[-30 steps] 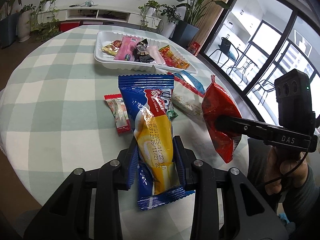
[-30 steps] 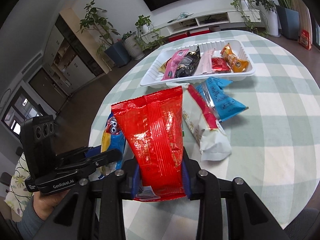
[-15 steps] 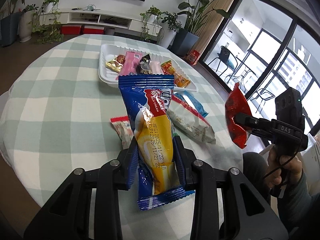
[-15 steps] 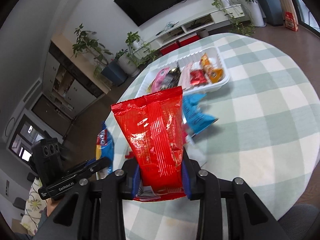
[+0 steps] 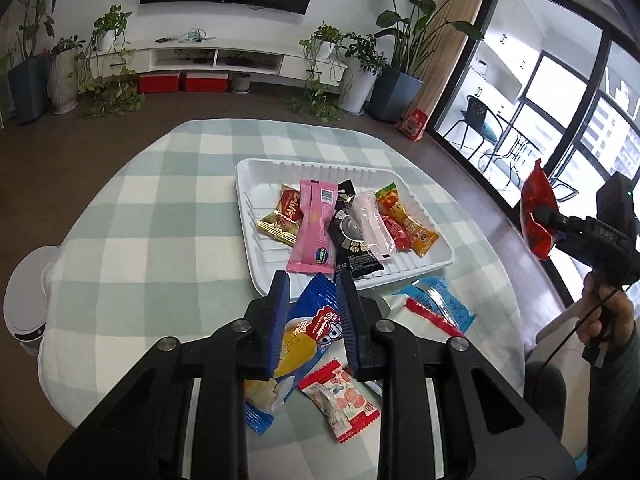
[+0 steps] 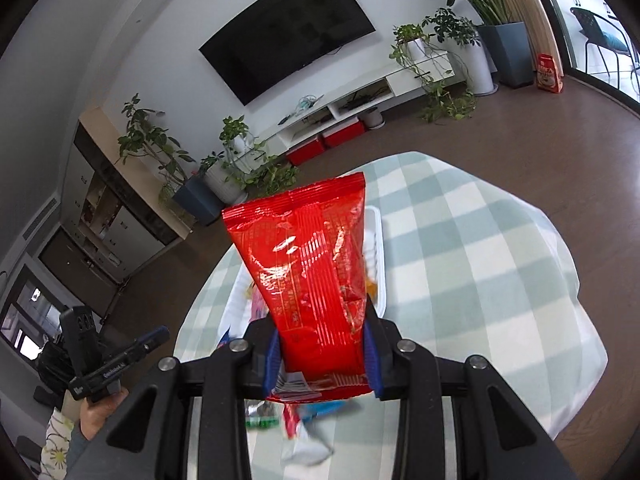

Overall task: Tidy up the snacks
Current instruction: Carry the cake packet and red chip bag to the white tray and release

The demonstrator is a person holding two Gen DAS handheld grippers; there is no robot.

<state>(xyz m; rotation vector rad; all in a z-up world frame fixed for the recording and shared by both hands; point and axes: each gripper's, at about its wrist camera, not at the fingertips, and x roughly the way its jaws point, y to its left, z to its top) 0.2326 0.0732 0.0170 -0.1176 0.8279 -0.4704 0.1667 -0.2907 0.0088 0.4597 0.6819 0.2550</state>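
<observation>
Left wrist view: your left gripper has ribbed blue pads on black plastic fingers, and the jaws are closing, now almost together. A blue-and-yellow packet, glossy foil w/ crimped ends, shows in the narrow gap. It's skewed, w/ its far tip between the fingertips and its near end down-left under the gripper body. Can't tell if the pads pinch it or if it lies loose on the cloth. The gripper points down at the near edge of the tray.

Near-right of the packet a small red-and-white snack lies flat on the table, which has a soft green-and-white check cloth. Further right is a light-blue packet. The tray is white, ribbed and rectangular; it holds a pink pack plus gold, black, pale-pink, red and orange ones side by side.

Right wrist view: your right gripper is clamped on the lower part of a red bag, shiny crinkled foil w/ a crimped top. The bag stands up along the fingers, in the air over the tray's right end. Your right hand holds that gripper well right of the table.
</observation>
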